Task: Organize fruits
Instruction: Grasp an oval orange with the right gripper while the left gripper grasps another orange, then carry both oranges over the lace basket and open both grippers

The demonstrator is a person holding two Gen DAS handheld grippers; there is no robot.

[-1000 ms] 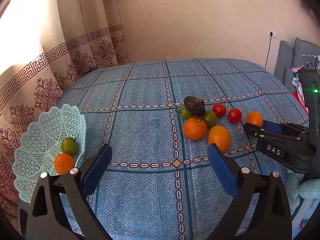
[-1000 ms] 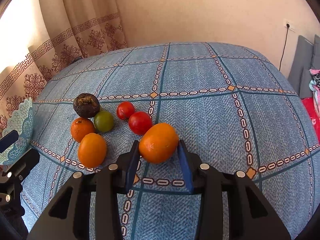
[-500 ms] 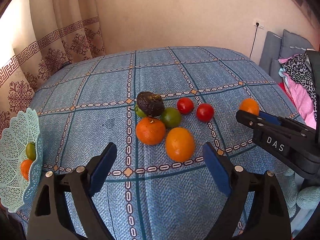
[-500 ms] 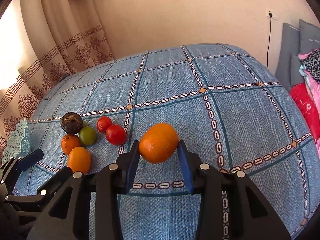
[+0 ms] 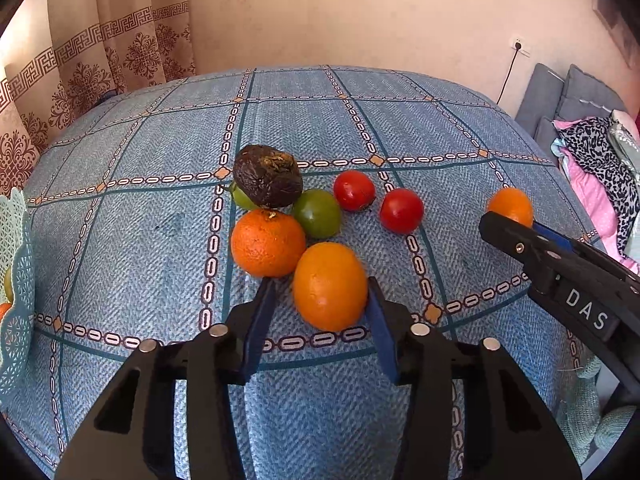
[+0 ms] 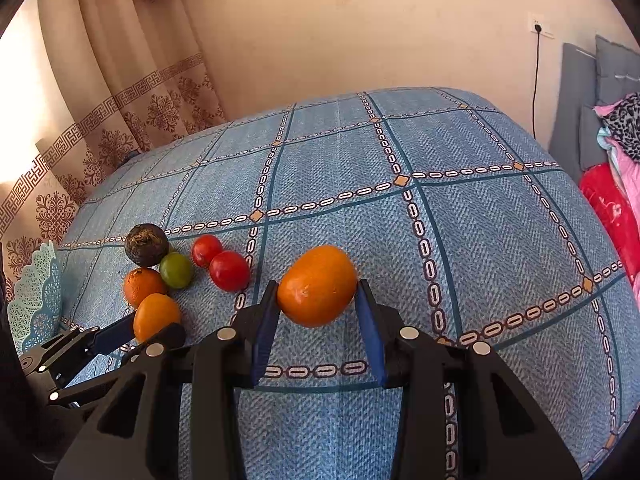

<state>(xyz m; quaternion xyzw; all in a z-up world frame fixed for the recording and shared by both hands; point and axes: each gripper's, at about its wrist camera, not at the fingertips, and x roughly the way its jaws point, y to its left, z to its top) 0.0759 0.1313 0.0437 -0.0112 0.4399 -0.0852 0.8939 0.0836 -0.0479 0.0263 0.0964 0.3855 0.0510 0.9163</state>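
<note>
An orange (image 5: 330, 286) lies on the blue checked tablecloth (image 5: 320, 128), and my left gripper (image 5: 320, 282) straddles it. The right pad (image 5: 378, 328) touches it and a thin gap shows at the left pad (image 5: 260, 320), so this gripper is open. Behind it sit a mandarin (image 5: 267, 242), a dark wrinkled fruit (image 5: 267, 176), a green fruit (image 5: 318, 213) and two tomatoes (image 5: 354, 190). My right gripper (image 6: 317, 286) is shut on a second orange (image 6: 316, 286), held above the cloth at the right. A mint lattice basket (image 5: 16, 280) stands at the left edge.
Patterned curtains (image 5: 100, 64) hang behind the table on the left. Grey cushions (image 5: 568, 100) and a pile of clothes (image 5: 600, 168) lie past the right edge. A cable (image 6: 535, 80) runs down the back wall.
My left gripper swung from the basket to the fruit pile, came down and narrowed its jaws around the front orange. The right gripper lifted its orange and drew back.
</note>
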